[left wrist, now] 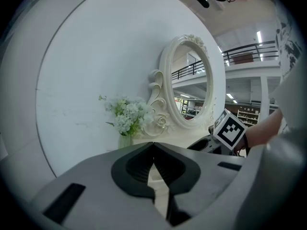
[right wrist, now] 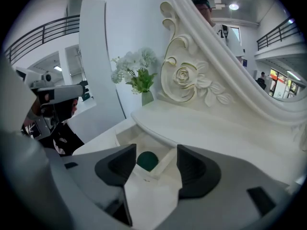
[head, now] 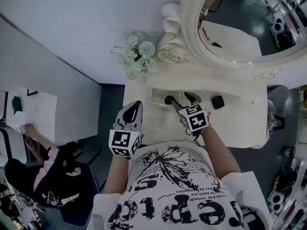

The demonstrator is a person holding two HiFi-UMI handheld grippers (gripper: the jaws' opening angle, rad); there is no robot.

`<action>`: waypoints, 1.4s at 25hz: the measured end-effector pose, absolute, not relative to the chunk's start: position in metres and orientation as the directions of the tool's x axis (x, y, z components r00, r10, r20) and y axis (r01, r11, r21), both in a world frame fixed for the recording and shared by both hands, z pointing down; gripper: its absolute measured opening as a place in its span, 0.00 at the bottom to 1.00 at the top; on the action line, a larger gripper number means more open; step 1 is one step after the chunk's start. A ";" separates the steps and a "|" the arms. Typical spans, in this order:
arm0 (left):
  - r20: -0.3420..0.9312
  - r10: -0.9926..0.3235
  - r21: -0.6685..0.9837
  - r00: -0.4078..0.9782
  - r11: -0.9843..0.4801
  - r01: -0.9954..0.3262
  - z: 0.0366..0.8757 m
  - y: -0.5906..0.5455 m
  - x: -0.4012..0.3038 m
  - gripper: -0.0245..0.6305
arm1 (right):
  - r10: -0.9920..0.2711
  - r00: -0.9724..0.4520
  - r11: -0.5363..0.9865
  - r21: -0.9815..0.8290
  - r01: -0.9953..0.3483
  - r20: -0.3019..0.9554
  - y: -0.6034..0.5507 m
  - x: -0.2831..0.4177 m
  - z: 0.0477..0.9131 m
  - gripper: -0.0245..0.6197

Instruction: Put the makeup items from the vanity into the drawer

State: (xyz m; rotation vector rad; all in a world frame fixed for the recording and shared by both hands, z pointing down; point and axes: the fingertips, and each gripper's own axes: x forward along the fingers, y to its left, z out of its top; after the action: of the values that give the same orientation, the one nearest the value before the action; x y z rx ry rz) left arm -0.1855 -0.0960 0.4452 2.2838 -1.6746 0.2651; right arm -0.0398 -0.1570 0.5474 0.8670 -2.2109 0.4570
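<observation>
Left gripper is closed, empty, beside the open drawer. Right gripper gapes wide over the drawer; its view shows a dark green item inside (round end only, long axis unclear). Only the head view shows a black item on the desk.

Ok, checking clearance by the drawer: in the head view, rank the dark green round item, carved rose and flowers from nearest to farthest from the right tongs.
1. Dark green round item, in the drawer by the right tongs.
2. Carved rose, at the mirror's foot.
3. Flowers, farther back-left.
</observation>
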 end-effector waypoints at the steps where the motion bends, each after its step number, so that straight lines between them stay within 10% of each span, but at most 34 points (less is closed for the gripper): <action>1: 0.318 -0.893 0.130 0.319 -0.292 -0.948 0.445 -0.099 -0.180 0.07 | -0.458 -0.522 0.702 -0.068 -0.709 0.720 -0.158 -0.033 0.545 0.44; 19: 0.354 -0.770 0.170 0.532 -0.506 -0.846 0.469 -0.138 -0.026 0.07 | -0.581 -0.258 0.416 0.008 -0.909 0.772 -0.166 0.182 0.583 0.51; 35: 0.452 -0.776 0.162 0.440 -0.414 -0.896 0.500 -0.143 0.010 0.07 | -0.430 -0.297 0.498 -0.050 -0.866 0.852 -0.192 0.203 0.651 0.55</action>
State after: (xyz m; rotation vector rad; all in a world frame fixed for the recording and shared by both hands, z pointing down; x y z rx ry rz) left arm 0.0097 -0.1427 0.5004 2.3184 -1.4190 0.4354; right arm 0.2033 -0.1916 0.6513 1.0709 -1.9137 0.6630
